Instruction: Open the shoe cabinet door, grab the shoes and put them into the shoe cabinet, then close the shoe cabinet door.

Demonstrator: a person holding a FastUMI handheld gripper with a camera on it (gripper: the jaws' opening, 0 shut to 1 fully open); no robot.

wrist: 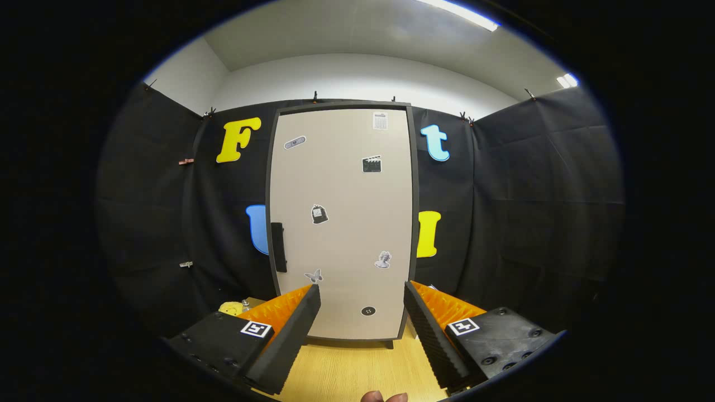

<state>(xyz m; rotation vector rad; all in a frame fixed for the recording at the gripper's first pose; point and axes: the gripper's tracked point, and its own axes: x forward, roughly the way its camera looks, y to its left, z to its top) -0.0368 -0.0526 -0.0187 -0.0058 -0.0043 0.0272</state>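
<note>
Risk: handle (278,247) is a thin dark strip on the left edge of the shut cabinet door (342,223); fingers centred on the door may miss it or slip off on the pull. Gripper (362,293) level, aimed straight at the door from the near desk (352,368), fingers spread wide, holding nothing. Yellow object (230,307) far left, possibly a shoe; cannot tell.

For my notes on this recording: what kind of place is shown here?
Probably an indoor test booth, not a home: black cloth walls surround a closed shoe cabinet standing on a wooden floor. The open gripper points at its door.
</note>
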